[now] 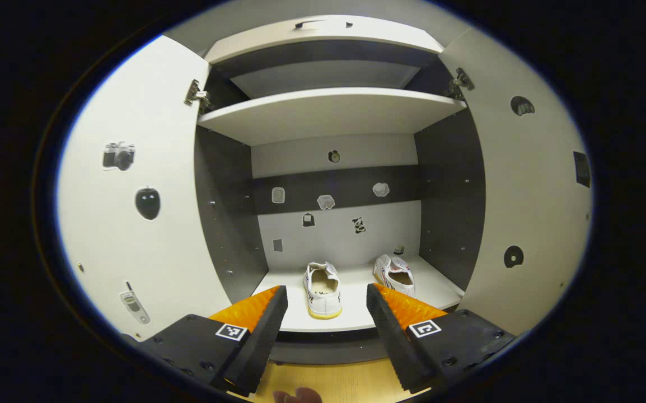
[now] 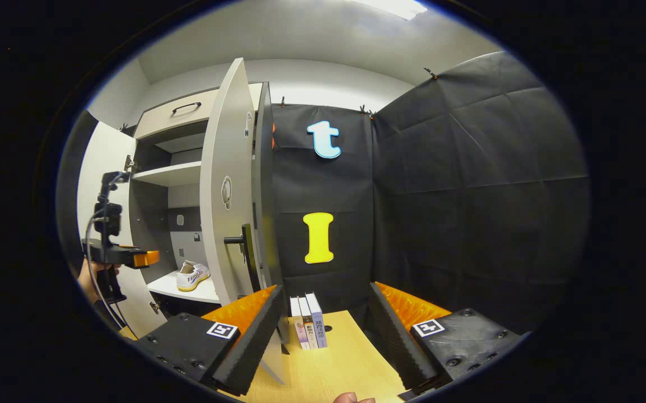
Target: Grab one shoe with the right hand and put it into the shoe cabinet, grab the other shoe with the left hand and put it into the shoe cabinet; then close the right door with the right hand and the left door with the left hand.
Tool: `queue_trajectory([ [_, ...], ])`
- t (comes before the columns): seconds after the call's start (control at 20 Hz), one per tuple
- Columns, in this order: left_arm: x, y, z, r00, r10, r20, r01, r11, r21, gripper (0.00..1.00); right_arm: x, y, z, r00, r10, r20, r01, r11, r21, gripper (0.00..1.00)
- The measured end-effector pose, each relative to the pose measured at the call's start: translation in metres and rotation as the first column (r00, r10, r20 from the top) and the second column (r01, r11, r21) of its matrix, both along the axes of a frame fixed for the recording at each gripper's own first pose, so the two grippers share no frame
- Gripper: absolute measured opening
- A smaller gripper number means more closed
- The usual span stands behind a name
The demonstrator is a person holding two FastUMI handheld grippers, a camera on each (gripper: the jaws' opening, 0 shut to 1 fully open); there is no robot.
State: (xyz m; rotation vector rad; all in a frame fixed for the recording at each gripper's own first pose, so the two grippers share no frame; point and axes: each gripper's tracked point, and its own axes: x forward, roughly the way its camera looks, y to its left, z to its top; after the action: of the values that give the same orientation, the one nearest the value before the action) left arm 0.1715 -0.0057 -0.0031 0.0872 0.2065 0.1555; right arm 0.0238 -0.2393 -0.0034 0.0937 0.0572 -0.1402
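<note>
Two white shoes stand on the bottom shelf point(image 1: 440, 288) of the open shoe cabinet, one point(image 1: 323, 296) in the middle, the other point(image 1: 396, 274) to its right. My left gripper point(image 1: 326, 289) is open just in front of the shelf and holds nothing. Both doors are swung out: the left door point(image 1: 132, 196) and the right door point(image 1: 530, 184). In the right gripper view my right gripper point(image 2: 326, 287) is open and holds nothing, beside the right door point(image 2: 225, 196), which I see nearly edge-on with its handle point(image 2: 236, 239). One shoe point(image 2: 192, 276) shows past that door.
A hand holds the left gripper point(image 2: 149, 258) before the cabinet. Three books point(image 2: 309, 322) stand upright on a wooden table point(image 2: 345, 369) against the black cloth wall, between my right fingers. An upper shelf point(image 1: 328, 109) spans the cabinet, with a drawer point(image 1: 323, 31) above.
</note>
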Motion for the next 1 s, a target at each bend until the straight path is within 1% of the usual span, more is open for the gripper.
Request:
queue_trajectory([
  [0.1, -0.025, 0.0, 0.007, 1.0, -0.003, 0.023, 0.003, 1.0, -0.008, 0.9, 0.013, 0.005, 0.0, 1.0, 0.023, -0.012, -0.023, 1.0, 0.003, 0.97],
  [0.15, -0.037, 0.003, 0.01, 1.0, -0.001, 0.031, 0.001, 1.0, -0.016, 0.95, 0.021, 0.007, -0.002, 0.999, 0.032, -0.019, -0.032, 0.999, 0.007, 0.97],
  [0.2, -0.049, 0.002, 0.014, 0.999, -0.006, 0.038, 0.007, 1.0, -0.029, 0.97, 0.029, 0.009, -0.002, 0.999, 0.043, -0.024, -0.043, 0.999, 0.011, 0.97],
  [0.4, -0.092, 0.01, 0.024, 0.998, -0.006, 0.068, 0.008, 1.0, -0.03, 0.97, 0.059, 0.013, -0.005, 0.998, 0.059, -0.035, -0.059, 0.998, -0.001, 0.97],
  [0.55, -0.117, 0.013, 0.019, 0.997, -0.026, 0.068, 0.029, 0.999, -0.035, 0.98, 0.072, 0.02, -0.006, 0.996, 0.077, -0.041, -0.078, 0.997, -0.027, 0.97],
  [0.65, -0.132, 0.017, 0.011, 0.998, -0.039, 0.047, 0.041, 0.998, -0.042, 0.98, 0.077, 0.032, -0.009, 0.993, 0.1, -0.055, -0.101, 0.995, -0.026, 0.98],
  [0.8, -0.149, 0.03, 0.006, 0.999, -0.04, 0.036, 0.041, 0.999, -0.029, 0.98, 0.075, 0.037, -0.007, 0.994, 0.105, -0.042, -0.107, 0.993, -0.04, 0.94],
  [1.0, -0.165, 0.04, -0.002, 0.998, -0.056, 0.022, 0.057, 0.997, -0.053, 0.97, 0.073, 0.043, -0.008, 0.995, 0.087, -0.039, -0.087, 0.996, -0.01, 0.93],
])
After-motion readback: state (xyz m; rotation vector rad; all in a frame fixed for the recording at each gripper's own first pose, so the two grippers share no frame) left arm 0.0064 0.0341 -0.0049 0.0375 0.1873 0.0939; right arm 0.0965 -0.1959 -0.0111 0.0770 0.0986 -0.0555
